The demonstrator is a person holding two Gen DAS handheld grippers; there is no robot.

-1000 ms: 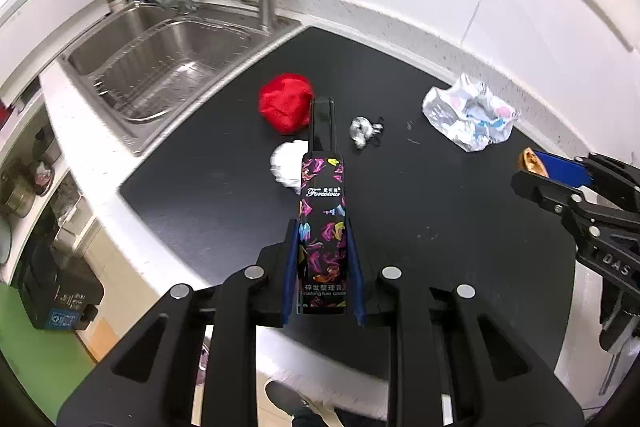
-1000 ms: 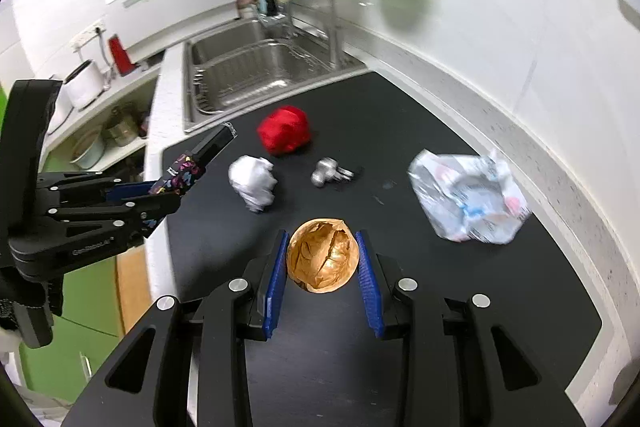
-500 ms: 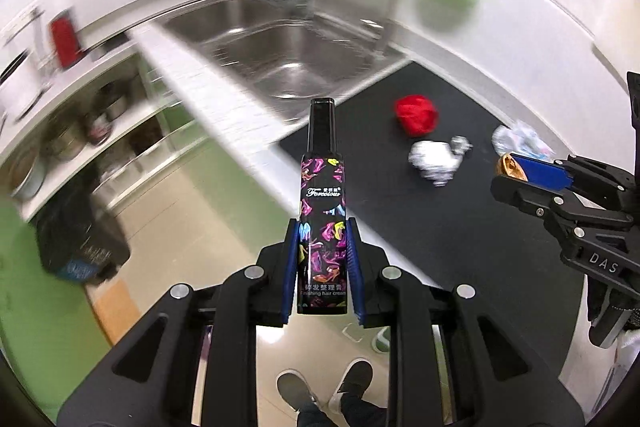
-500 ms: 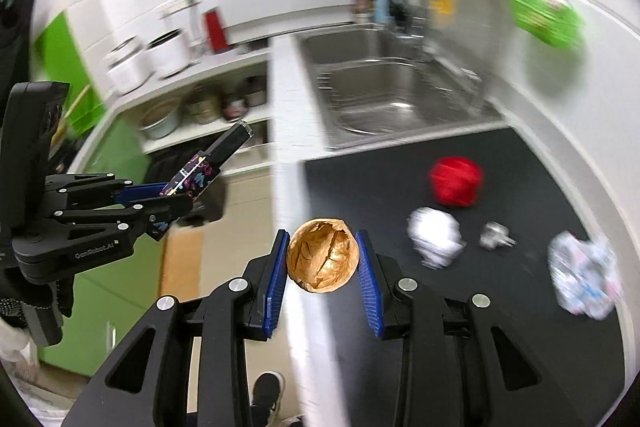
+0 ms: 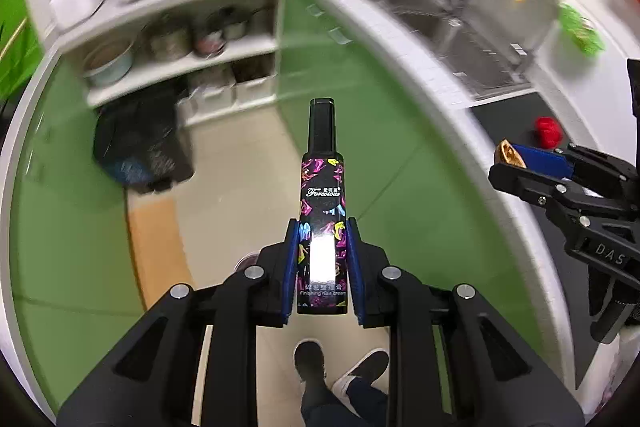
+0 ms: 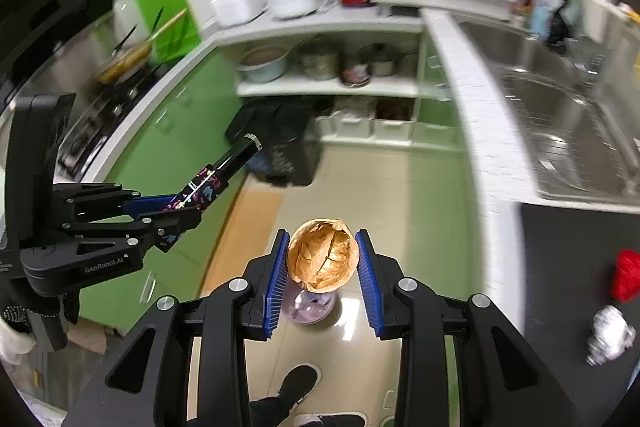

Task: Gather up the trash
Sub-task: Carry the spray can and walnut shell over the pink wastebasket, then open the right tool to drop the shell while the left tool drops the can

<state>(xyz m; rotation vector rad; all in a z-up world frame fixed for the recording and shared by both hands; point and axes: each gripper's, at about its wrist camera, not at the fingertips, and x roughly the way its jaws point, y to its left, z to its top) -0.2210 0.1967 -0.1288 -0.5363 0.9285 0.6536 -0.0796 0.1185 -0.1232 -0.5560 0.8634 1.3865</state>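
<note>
We carry the stiff, glossy and probably slippery hair-cream bottle (image 5: 322, 223) clamped low on its body in the left gripper (image 5: 322, 255), and the light, easily crushed golden wrapper ball (image 6: 323, 254) pinched in the right gripper (image 6: 322, 277), both above the floor (image 6: 360, 179).

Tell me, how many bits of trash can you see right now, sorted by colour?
Black patterned tube, in the left claw: 1
Gold crumpled ball, in the right claw: 1
Red wad on the counter: 1
Silver-white wad on the counter: 1
Total: 4
</note>
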